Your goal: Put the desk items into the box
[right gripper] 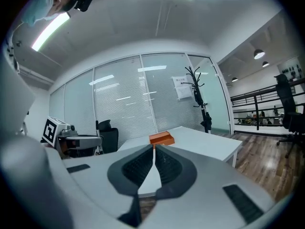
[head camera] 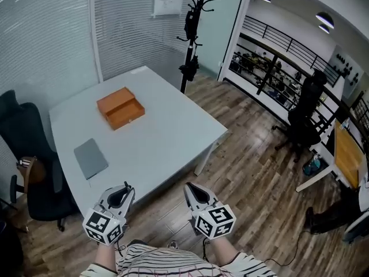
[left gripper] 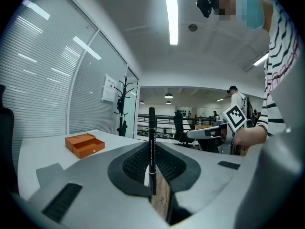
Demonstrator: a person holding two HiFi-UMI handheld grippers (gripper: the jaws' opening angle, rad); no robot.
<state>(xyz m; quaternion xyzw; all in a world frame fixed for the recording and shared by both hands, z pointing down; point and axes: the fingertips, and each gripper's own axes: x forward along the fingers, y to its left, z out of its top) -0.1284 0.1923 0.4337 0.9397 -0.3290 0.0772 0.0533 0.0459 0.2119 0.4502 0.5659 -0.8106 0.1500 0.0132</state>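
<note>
Grip first: hold left gripper (head camera: pixel 122 190) jaws clamped firm on upright black pen (left gripper: pixel 151 142); right gripper (head camera: pixel 191 189) jaws closed, empty. Reach to orange box (head camera: pixel 120 107) far across worktop (head camera: pixel 167 137), lower pen into open drawer, then release.

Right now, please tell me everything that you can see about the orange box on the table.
The orange box is low and rectangular, wood or card by its look, with a shallow drawer pulled out on one side; the drawer looks empty. It lies flat on the white table, toward the far side, beyond the grey notebook. Only the table touches it.
</note>
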